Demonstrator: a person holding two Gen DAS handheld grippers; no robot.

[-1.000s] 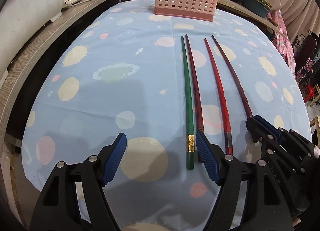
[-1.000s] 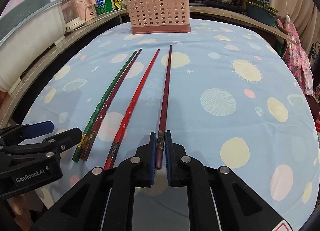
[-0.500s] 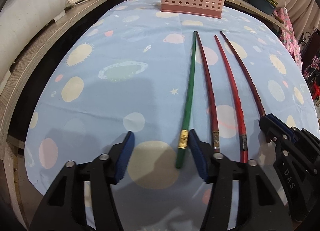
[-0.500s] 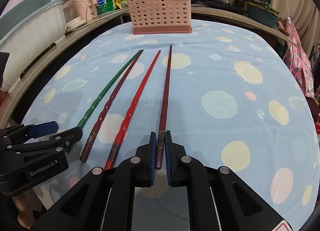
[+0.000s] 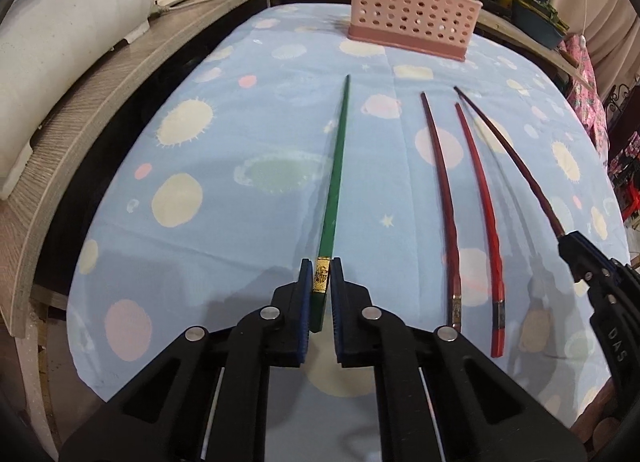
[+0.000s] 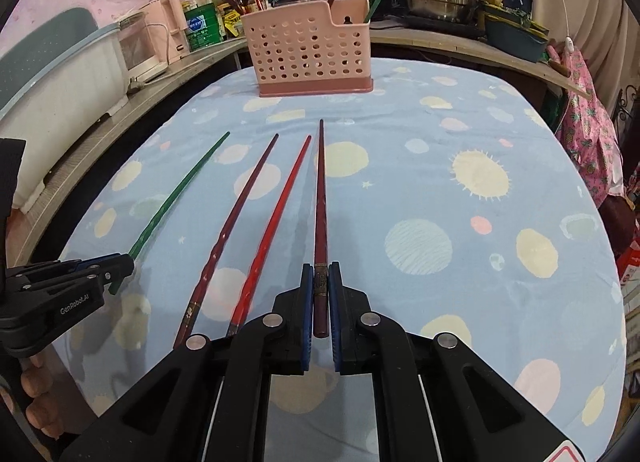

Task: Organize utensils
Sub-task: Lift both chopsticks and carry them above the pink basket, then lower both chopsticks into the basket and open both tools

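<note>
Pinching the green chopstick (image 5: 335, 181) at its gold-banded butt, the left gripper (image 5: 320, 294) has a long lever ahead of its pads; the right gripper (image 6: 321, 294) likewise clamps the dark maroon chopstick (image 6: 320, 197) by its end. Either stick could swivel or droop on the way to the pink perforated holder (image 6: 308, 57), or knock the two red chopsticks (image 6: 276, 217) lying between them on the cloth
</note>
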